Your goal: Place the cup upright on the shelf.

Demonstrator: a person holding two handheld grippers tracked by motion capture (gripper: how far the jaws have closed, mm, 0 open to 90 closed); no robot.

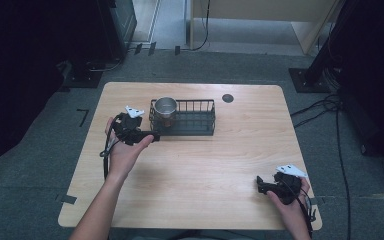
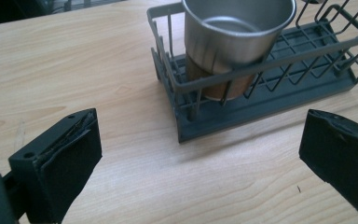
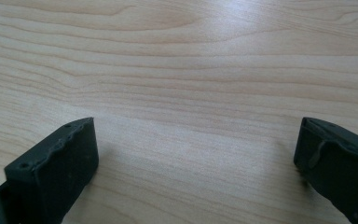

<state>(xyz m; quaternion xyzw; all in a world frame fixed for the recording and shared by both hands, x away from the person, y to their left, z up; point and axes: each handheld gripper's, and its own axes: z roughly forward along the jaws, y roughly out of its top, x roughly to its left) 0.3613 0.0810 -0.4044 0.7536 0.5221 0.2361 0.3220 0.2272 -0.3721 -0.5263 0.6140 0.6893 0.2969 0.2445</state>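
A steel cup stands upright in the left end of a dark wire basket at the back middle of the wooden table. In the left gripper view the cup and the basket are just ahead. My left gripper is open, right by the basket's left front corner, with nothing between its jaws. Open over bare wood near the front right edge is my right gripper. Its jaws stand wide apart in the right gripper view, with only the table between them.
A small dark round cap is set into the table behind the basket's right end. Grey carpet surrounds the table, with cables on the floor at the right and dark stands at the back.
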